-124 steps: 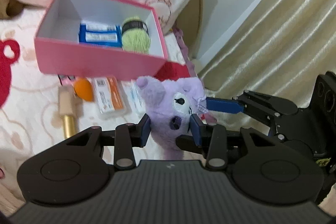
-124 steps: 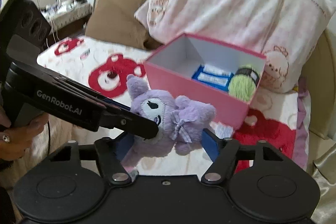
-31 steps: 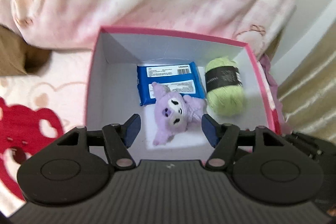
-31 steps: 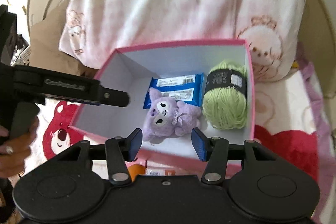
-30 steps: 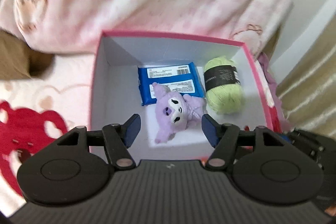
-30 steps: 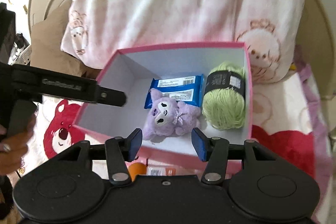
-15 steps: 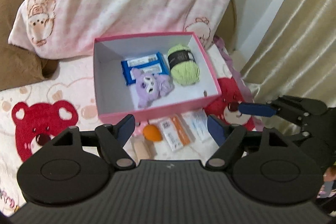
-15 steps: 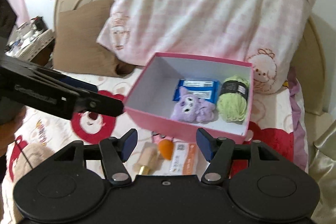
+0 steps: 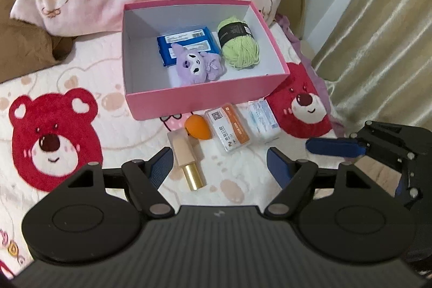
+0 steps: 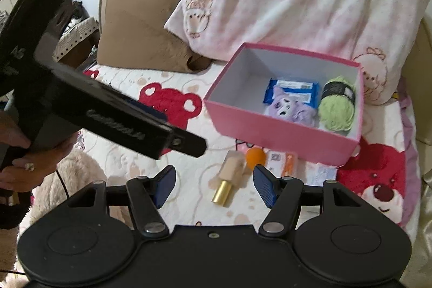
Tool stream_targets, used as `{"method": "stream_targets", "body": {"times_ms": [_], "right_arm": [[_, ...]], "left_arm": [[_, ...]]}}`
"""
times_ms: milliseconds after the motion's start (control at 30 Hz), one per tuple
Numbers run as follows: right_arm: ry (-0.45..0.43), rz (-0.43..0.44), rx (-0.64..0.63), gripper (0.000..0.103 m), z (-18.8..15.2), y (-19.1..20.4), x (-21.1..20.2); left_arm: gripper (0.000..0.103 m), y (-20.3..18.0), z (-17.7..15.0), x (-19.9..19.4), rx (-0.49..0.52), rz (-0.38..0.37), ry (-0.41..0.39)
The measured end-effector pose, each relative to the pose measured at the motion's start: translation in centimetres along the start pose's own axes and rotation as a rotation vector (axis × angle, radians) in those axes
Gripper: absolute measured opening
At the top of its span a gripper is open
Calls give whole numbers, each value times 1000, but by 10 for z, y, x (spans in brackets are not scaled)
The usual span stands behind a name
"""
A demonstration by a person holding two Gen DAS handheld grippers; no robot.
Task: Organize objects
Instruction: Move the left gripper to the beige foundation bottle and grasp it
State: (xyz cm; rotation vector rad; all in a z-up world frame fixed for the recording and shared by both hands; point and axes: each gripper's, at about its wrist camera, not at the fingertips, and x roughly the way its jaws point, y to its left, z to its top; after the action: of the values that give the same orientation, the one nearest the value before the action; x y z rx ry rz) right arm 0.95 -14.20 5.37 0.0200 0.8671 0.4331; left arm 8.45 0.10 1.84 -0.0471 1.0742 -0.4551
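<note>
Both the left gripper [image 9: 218, 163] and right gripper [image 10: 213, 184] gape wide, empty. In front of the pink cardboard box [image 9: 205, 96] lies a small orange teardrop sponge [image 9: 196, 128] — light, squashy, probably best pinched across its belly.

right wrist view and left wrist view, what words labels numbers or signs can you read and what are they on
Nothing reads clearly enough to quote.
Left gripper: raised lettering along its side, too blurred to read.
Blue packet in the pink box: white label with a barcode, print too small.
Yarn ball: black band, print too small.
Orange and white packet: a QR code and small characters, unreadable.
White packet: faint blue print, unreadable.
</note>
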Motion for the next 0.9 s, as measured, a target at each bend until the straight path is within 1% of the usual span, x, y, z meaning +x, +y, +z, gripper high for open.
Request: {"method": "stream_targets", "body": {"times_ms": [33,67,167,300,533,600,667,900], "right_arm": [[1,-4,-6,68,-4,3,5],[6,-8,-9,68,-8,4,10],[22,-20,-17,68,-15,6,27],[35,-33,-31,68,-19,5,50],[56,-10,-70,68,-22,4,90],[61,-1,-76,68,-22,3,103],[66,2,-75,68,-22,1,118],[112,-5,-106,68,-21,1,164]], "left_arm": [[75,1,0,7,5,3,4],[73,2,0,14,-3,9,15],[72,7,1,34,-14,22,24],[71,20,-3,58,-62,10,45],[60,48,-15,93,-165,13,72],[58,53,-17,101,-181,17,68],[51,57,-20,109,-198,27,71],[46,68,-22,134,-254,37,69]]}}
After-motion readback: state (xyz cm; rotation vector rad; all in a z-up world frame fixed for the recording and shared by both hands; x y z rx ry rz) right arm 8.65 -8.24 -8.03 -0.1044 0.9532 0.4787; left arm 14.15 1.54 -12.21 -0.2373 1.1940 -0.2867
